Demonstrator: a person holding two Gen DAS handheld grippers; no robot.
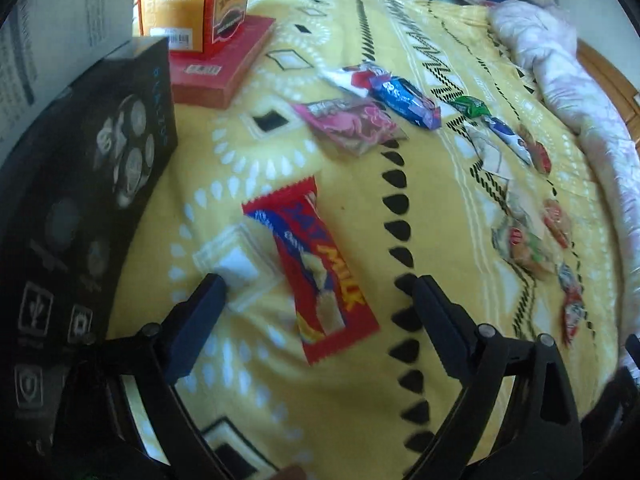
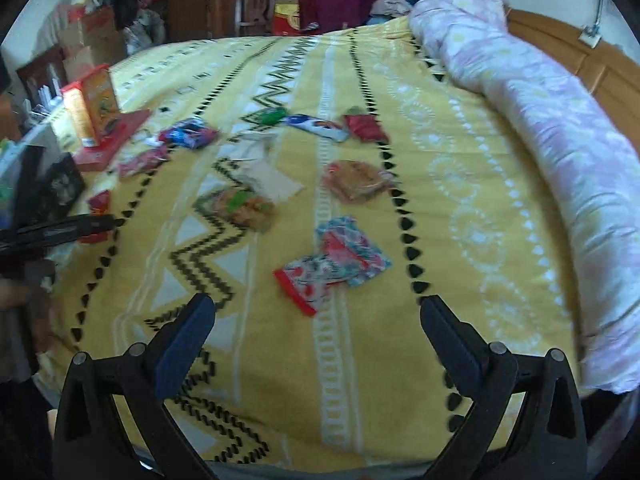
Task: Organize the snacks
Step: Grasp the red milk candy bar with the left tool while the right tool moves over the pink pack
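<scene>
A red snack packet marked MILK (image 1: 316, 268) lies on the yellow bedspread, between the fingers of my left gripper (image 1: 320, 284), whose jaws stand wide and do not touch it. Farther off lie a pink packet (image 1: 352, 126), a blue packet (image 1: 404, 98) and a green one (image 1: 472, 106). In the right wrist view my right gripper (image 2: 316, 306) hangs open above the spread, just short of a red-and-teal pair of packets (image 2: 336, 264). Beyond these lie a brownish snack bag (image 2: 356, 180) and another clear bag (image 2: 240, 204). The left gripper's finger (image 2: 72, 226) shows at the left edge.
A black box (image 1: 88, 208) stands at the left, with a flat red box (image 1: 224, 64) and an upright orange carton (image 1: 192, 0) behind it. A rolled pink quilt (image 2: 540, 128) runs along the right side before a wooden headboard (image 2: 568, 48). Clutter fills the room behind the bed.
</scene>
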